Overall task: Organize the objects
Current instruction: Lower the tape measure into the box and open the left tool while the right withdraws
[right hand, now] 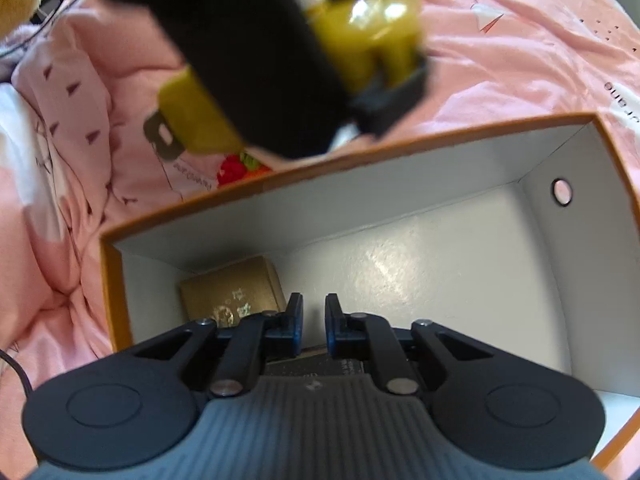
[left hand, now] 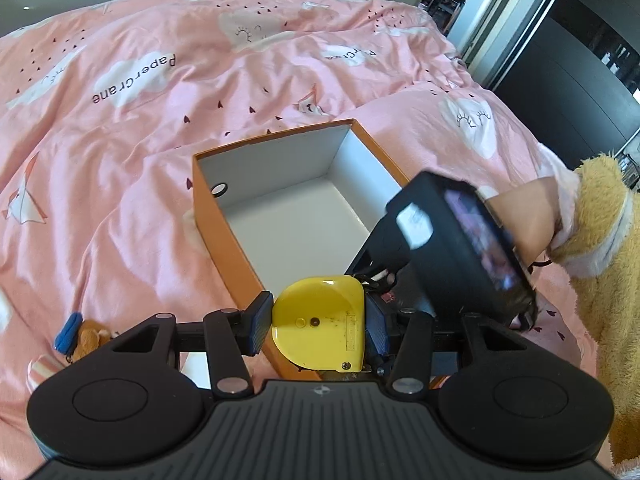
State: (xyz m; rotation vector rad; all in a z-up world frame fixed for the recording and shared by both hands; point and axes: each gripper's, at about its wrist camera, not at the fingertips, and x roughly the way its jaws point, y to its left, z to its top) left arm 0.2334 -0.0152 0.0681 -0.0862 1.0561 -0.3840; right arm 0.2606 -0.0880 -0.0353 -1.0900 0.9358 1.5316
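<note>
My left gripper (left hand: 319, 325) is clamped on a yellow plastic tape measure (left hand: 320, 330), its blue pads pressing both flat sides, and I hold it just above the near rim of the open orange cardboard box with white inner walls (left hand: 224, 236). The box sits on the bed, on a pink duvet printed with white clouds (left hand: 132, 128). My right gripper (right hand: 313, 326) hangs inside the same box (right hand: 400, 208) with its fingers a narrow gap apart and nothing between them. In the box's corner lies a small gold-brown carton (right hand: 232, 292). A small plush keychain with a blue tag (left hand: 82, 336) lies on the duvet left of the box, and a red strawberry-like trinket (right hand: 236, 170) lies beyond its far wall.
</note>
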